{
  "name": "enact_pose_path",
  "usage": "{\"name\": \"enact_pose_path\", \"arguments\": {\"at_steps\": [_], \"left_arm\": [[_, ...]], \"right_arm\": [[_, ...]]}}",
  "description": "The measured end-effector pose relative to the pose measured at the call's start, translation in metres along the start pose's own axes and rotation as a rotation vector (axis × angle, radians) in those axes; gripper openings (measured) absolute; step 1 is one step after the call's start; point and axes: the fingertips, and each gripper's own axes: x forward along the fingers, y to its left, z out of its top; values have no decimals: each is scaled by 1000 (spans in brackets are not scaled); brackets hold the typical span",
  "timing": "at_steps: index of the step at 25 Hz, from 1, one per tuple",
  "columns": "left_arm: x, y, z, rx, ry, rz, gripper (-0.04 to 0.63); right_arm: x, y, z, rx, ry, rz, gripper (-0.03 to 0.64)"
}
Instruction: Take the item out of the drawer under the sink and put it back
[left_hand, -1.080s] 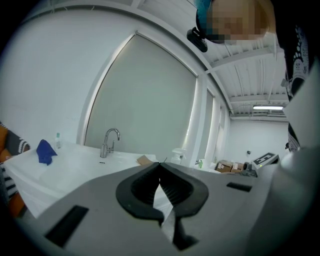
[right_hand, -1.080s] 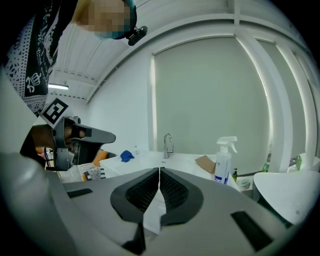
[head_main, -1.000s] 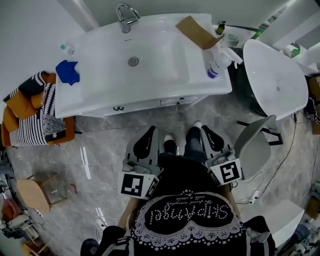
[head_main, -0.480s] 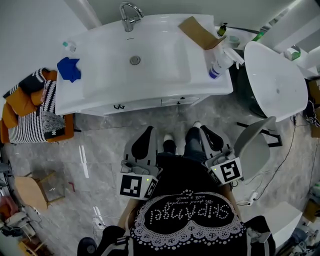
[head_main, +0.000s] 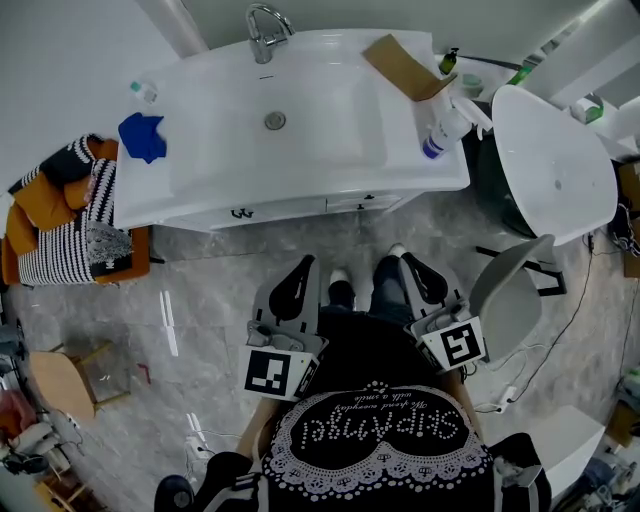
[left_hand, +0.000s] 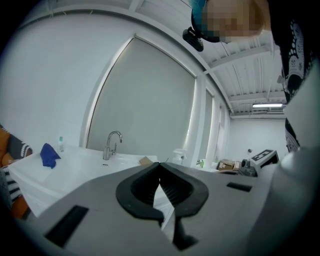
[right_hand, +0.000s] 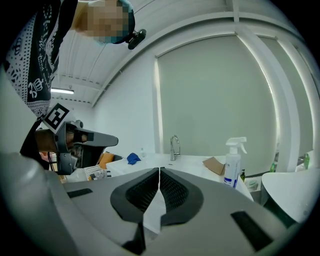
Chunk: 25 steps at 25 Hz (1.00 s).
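Note:
The white sink vanity (head_main: 300, 150) stands ahead of me, its drawer fronts (head_main: 300, 209) closed, with small dark handles (head_main: 240, 213). The item in the drawer is hidden. My left gripper (head_main: 303, 264) and right gripper (head_main: 412, 260) are held low in front of the person's body, a step short of the vanity, pointing at it. Both are shut with nothing between the jaws, as the left gripper (left_hand: 160, 164) and right gripper (right_hand: 159, 170) show in their own views. The faucet (head_main: 265, 22) is at the back of the basin.
On the countertop lie a blue cloth (head_main: 143, 137), a piece of cardboard (head_main: 405, 67) and a spray bottle (head_main: 445, 125). A seat with striped and orange fabric (head_main: 60, 225) stands left of the vanity. A white round table (head_main: 555, 160) and a grey chair (head_main: 510, 290) stand on the right.
The vanity has drifted slightly up and to the right in the head view. Both grippers stay shut and keep almost the same place.

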Motion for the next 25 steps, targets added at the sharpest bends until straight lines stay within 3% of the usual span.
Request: {"name": "enact_pose_path", "arguments": {"at_steps": [8, 17, 25], "left_arm": [[5, -3, 7, -43, -29, 3, 5], [-5, 0, -11, -15, 37, 17, 5], [-16, 18, -27, -64, 72, 98, 5]], "right_arm": [[-1, -3, -1, -28, 2, -1, 21], [0, -3, -10, -5, 48, -11, 21], [22, -2, -41, -121, 144, 17, 21]]}}
